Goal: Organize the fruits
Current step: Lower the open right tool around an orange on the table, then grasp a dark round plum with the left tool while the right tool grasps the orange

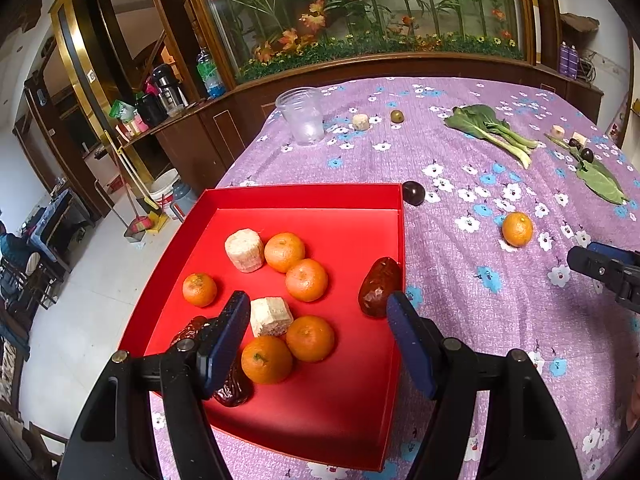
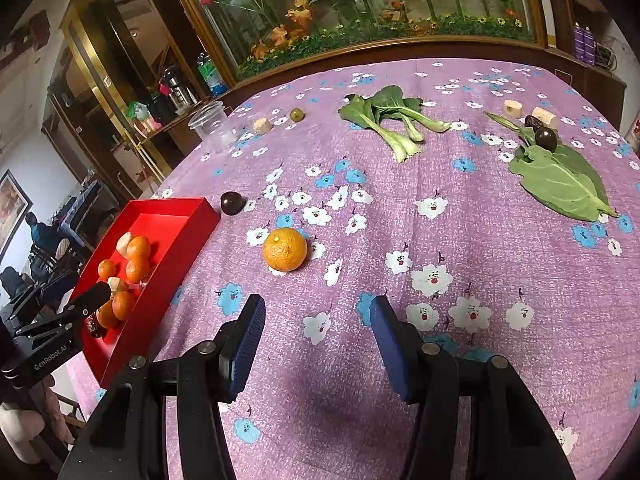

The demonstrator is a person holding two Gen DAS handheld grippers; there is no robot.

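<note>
While right gripper (image 2: pixel 316 344) is hovering unclenched short of mandarin (image 2: pixel 285 249), round fruit risking rolling if nudged; left gripper (image 1: pixel 318 332) idling released over red tray (image 1: pixel 304 196).

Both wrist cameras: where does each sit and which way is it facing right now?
Left wrist: on the left gripper, above the red tray, looking down and forward at the oranges and dates in it; both open fingers show, and the right gripper's tip at the right edge.
Right wrist: on the right gripper, over the purple cloth, facing the loose orange; both open fingers show, the left gripper at the left edge.
Shared: tray, loose orange, dark plum, greens, plastic cup.
</note>
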